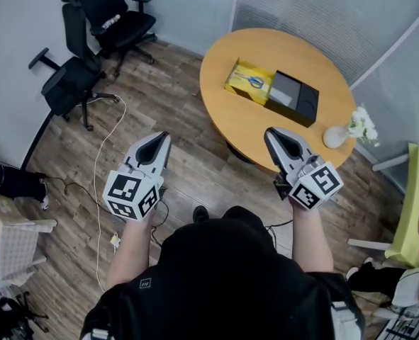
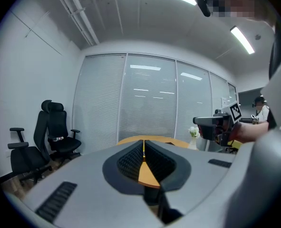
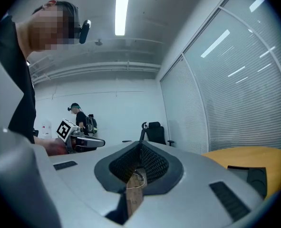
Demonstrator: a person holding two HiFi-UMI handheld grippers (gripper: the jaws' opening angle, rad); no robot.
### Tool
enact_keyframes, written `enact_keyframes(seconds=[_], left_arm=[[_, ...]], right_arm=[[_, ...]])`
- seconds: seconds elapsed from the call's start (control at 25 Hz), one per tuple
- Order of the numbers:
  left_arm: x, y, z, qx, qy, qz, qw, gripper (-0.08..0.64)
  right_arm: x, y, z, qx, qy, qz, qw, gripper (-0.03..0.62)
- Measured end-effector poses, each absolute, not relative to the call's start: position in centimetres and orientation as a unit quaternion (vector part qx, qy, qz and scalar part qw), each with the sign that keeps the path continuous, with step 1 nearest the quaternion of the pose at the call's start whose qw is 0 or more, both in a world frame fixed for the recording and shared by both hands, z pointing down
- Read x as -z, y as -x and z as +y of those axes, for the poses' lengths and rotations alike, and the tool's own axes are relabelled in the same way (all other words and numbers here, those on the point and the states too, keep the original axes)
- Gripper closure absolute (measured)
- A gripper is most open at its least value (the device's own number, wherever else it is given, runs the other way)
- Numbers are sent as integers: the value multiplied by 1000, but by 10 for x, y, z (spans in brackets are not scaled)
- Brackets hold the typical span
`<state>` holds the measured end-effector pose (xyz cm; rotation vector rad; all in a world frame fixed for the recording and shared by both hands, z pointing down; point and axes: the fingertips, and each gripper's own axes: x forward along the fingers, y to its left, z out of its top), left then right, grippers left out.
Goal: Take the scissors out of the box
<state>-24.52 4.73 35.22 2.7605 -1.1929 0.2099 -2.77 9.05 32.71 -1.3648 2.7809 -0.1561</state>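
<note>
The scissors (image 1: 254,82), blue-handled, lie in an open yellow box (image 1: 239,74) on the round wooden table (image 1: 244,126). Beside it sits the black box lid (image 1: 293,97). Both grippers hang in the air short of the table's near edge, pointing toward it. My left gripper (image 1: 161,139) is over the wooden floor, its jaws shut with nothing between them (image 2: 143,145). My right gripper (image 1: 274,134) reaches just over the table's rim, also shut and holding nothing (image 3: 140,147). The box and scissors are hidden in both gripper views; the right gripper view shows only the black lid (image 3: 250,173).
A white vase with flowers (image 1: 345,131) stands at the table's right edge. Two black office chairs (image 1: 88,41) are at the back left, and a white cable (image 1: 104,183) trails over the floor. A cardboard box (image 1: 3,236) sits at left and a yellow-green seat (image 1: 415,211) at right.
</note>
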Motion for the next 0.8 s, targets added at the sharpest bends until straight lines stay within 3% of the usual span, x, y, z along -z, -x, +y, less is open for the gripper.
enact_keyframes(seconds=[0.36, 0.8], left_arm=[[-362, 239, -9, -83, -914, -390, 75, 540], [-379, 170, -138, -103, -917, -373, 95, 540]], right_arm=[[-344, 18, 32, 72, 443, 893, 32, 555], [-370, -51, -93, 86, 457, 885, 38, 554]])
